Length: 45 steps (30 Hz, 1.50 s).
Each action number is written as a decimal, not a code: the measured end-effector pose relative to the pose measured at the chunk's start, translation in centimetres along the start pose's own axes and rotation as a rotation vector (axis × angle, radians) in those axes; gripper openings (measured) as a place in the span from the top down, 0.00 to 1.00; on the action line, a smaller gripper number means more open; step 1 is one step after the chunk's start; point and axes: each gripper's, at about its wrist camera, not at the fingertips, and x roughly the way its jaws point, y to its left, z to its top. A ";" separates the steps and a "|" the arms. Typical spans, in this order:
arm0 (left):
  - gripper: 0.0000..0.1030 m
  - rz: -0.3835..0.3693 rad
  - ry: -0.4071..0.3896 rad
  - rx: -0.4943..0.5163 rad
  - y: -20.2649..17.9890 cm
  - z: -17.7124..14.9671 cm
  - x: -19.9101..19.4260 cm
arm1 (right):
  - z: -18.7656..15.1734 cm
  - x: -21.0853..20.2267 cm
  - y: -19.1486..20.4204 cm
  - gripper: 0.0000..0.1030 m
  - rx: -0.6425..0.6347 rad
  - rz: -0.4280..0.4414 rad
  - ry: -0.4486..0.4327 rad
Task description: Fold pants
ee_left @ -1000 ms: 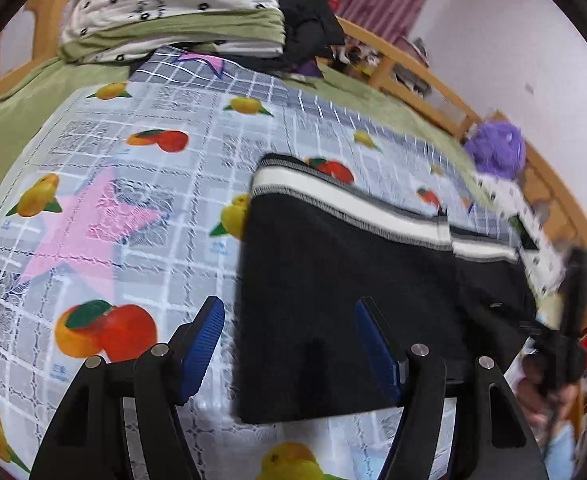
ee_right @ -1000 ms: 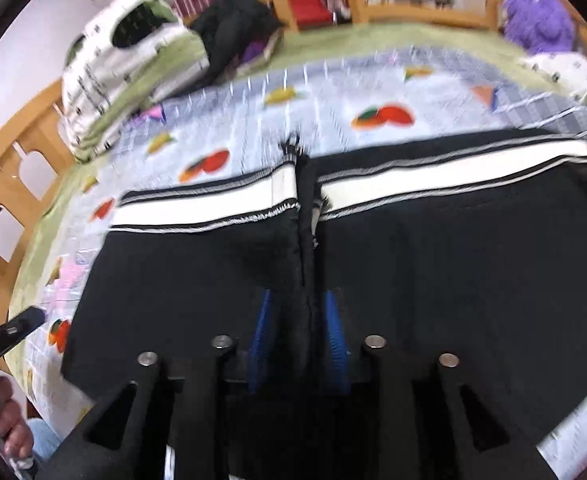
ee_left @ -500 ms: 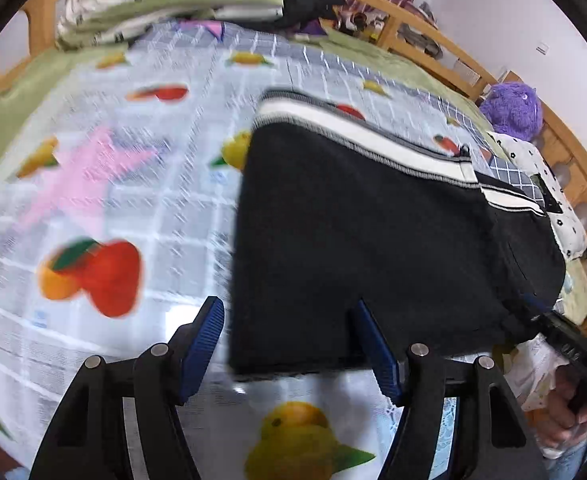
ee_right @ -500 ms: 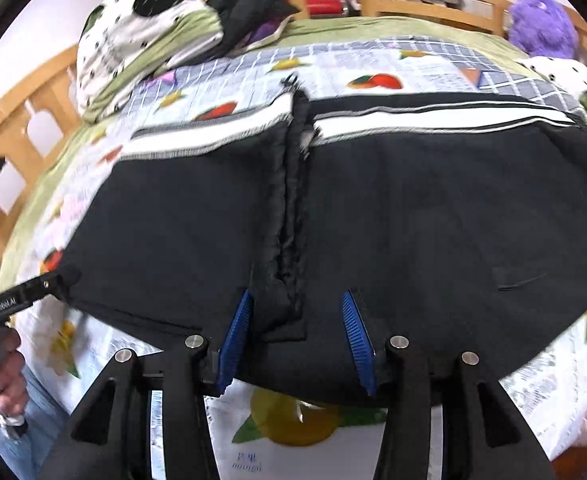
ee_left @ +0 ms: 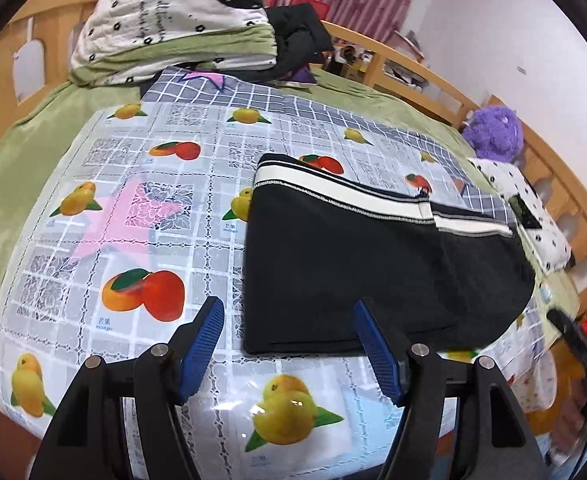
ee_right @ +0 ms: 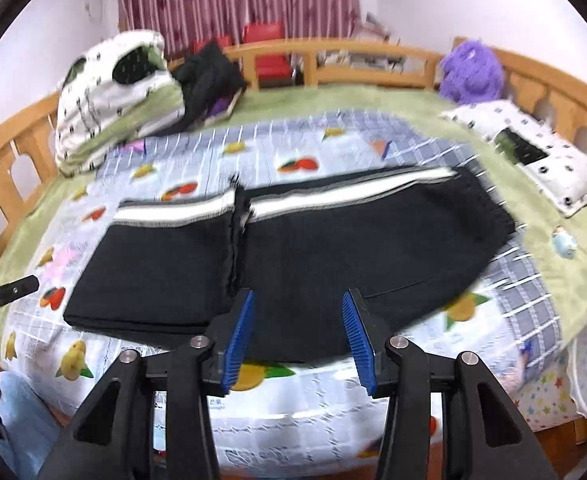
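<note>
Your left gripper [ee_left: 289,344] and right gripper [ee_right: 297,332] both hang open and empty just short of the pants [ee_right: 277,256]. They lie flat, ready for another fold.

Bright, even room light with soft shadows; strong fisheye bending and dark corners; the right wrist view is motion-blurred.

Left gripper [ee_left: 289,344] and right gripper [ee_right: 299,336] gape, empty.

pants [ee_left: 357,272]: black, white-striped band | cloth [ee_left: 141,208] under pants: white-grey grid, orange, yellow fruit, pink star | sheet [ee_right: 565,248] beyond pants: green | plush [ee_right: 471,74] beyond pants: purple | curtain [ee_right: 233,0]: maroon stripes
</note>
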 end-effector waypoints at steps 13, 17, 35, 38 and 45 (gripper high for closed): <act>0.35 -0.095 -0.023 -0.086 1.9 -0.1 4.0 | -4.1 5.4 -4.3 0.54 0.217 0.126 0.141; 0.35 -0.128 0.033 -0.078 2.9 1.5 8.9 | -5.7 8.1 -5.9 0.54 0.355 0.163 0.207; 0.91 -0.375 0.095 -0.122 4.5 7.3 14.7 | -1.9 13.5 -3.7 0.81 0.534 0.143 0.131; 0.91 -0.361 0.044 -0.096 6.1 8.9 11.2 | -1.1 10.7 -2.0 0.83 0.512 0.152 0.094; 0.90 -0.202 0.005 -0.112 14.5 9.0 5.2 | -3.2 9.0 6.5 0.84 0.460 0.365 0.137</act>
